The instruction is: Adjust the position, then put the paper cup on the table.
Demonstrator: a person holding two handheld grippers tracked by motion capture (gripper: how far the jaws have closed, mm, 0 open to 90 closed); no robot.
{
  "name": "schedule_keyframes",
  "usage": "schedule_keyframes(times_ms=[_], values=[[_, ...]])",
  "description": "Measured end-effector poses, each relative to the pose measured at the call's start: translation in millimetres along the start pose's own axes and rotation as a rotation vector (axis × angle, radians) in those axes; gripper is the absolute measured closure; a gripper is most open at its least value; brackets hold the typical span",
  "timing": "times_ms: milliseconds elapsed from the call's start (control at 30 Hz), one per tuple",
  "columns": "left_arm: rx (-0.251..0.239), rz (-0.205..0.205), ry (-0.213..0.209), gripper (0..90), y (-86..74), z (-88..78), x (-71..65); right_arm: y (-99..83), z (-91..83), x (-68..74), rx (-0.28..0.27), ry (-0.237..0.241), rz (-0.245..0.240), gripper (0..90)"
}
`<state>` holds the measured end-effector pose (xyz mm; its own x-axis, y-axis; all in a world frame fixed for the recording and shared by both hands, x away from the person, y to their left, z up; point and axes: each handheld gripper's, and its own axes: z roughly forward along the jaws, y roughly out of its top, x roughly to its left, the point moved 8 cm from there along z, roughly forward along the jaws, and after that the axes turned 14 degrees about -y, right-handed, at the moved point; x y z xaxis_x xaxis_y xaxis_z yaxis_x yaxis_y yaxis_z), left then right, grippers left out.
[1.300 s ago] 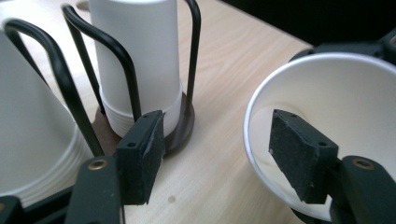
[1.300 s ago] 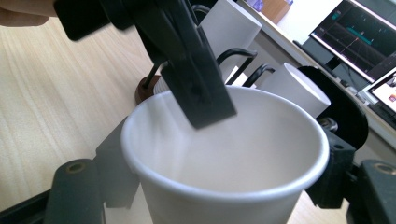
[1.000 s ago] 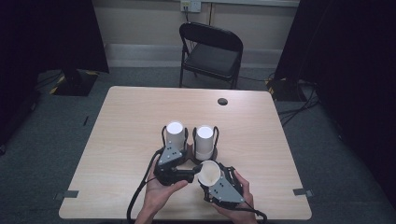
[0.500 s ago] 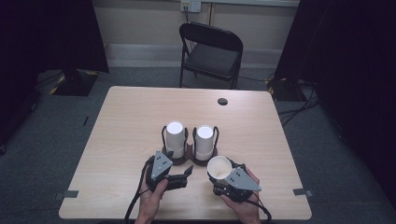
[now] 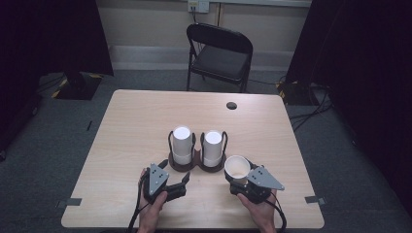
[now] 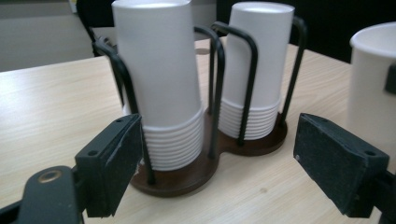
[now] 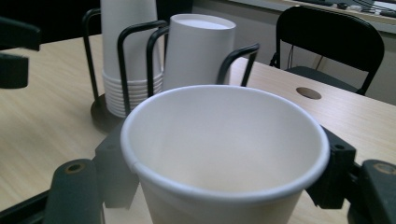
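Wooden table [image 5: 126, 145], dark room | right gripper [image 5: 241, 180] clamps paper cup [image 5: 237, 167] upright, clear of cup holder [image 5: 196, 164] | left gripper [image 5: 176, 179] jaws just opened, empty, freed

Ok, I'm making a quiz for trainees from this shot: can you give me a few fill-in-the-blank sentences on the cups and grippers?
1. The right gripper holds one paper ____.
2. The held cup has its mouth facing ____.
3. The holder carries ____ stacks of upside-down cups.
4. The jaws of the left gripper are ____, with nothing between them.

Missing words: cup; up; two; open
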<state>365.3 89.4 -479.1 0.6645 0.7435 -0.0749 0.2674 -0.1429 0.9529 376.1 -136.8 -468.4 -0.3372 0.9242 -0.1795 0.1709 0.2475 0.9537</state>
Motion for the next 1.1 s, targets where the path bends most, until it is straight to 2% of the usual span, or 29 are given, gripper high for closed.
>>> schedule_keyframes(times_ms=[267,567,700,833,867,900,933,1000,1033,1100], values=[[0.027,-0.029,0.015,15.8,-18.9,-3.0,14.0,1.4,4.5,-23.1,0.002,-0.039,0.054,25.5],[0.013,-0.047,0.047,15.8,-26.9,-10.0,28.5,7.2,14.7,-46.7,0.025,-0.067,0.074,24.6],[0.018,-0.037,0.06,15.8,-30.2,-8.2,31.8,11.2,18.2,-58.6,0.024,-0.092,0.104,24.7],[0.019,-0.047,0.07,15.8,-35.0,-6.2,34.3,19.1,26.2,-71.6,0.005,-0.11,0.147,24.6],[0.018,-0.045,0.08,15.8,-36.6,-5.8,34.7,20.5,28.2,-73.8,0.004,-0.113,0.15,24.6],[0.04,-0.021,0.12,15.8,-38.8,-6.1,36.1,22.9,30.8,-76.8,0.002,-0.12,0.155,24.6],[0.035,-0.021,0.136,16.2,-39.9,-5.6,35.9,25.4,32.2,-78.5,-0.003,-0.121,0.162,24.6],[0.007,-0.074,0.085,17.3,-42.5,-4.5,34.9,30.8,33.4,-79.9,-0.015,-0.118,0.179,24.7],[0.009,-0.076,0.098,15.9,-42.6,-4.7,36.0,33.7,35.4,-81.1,-0.017,-0.125,0.176,24.7],[0.002,-0.047,0.138,17.1,-41.5,-5.7,37.6,36.9,39.5,-82.9,-0.018,-0.128,0.173,24.6]])
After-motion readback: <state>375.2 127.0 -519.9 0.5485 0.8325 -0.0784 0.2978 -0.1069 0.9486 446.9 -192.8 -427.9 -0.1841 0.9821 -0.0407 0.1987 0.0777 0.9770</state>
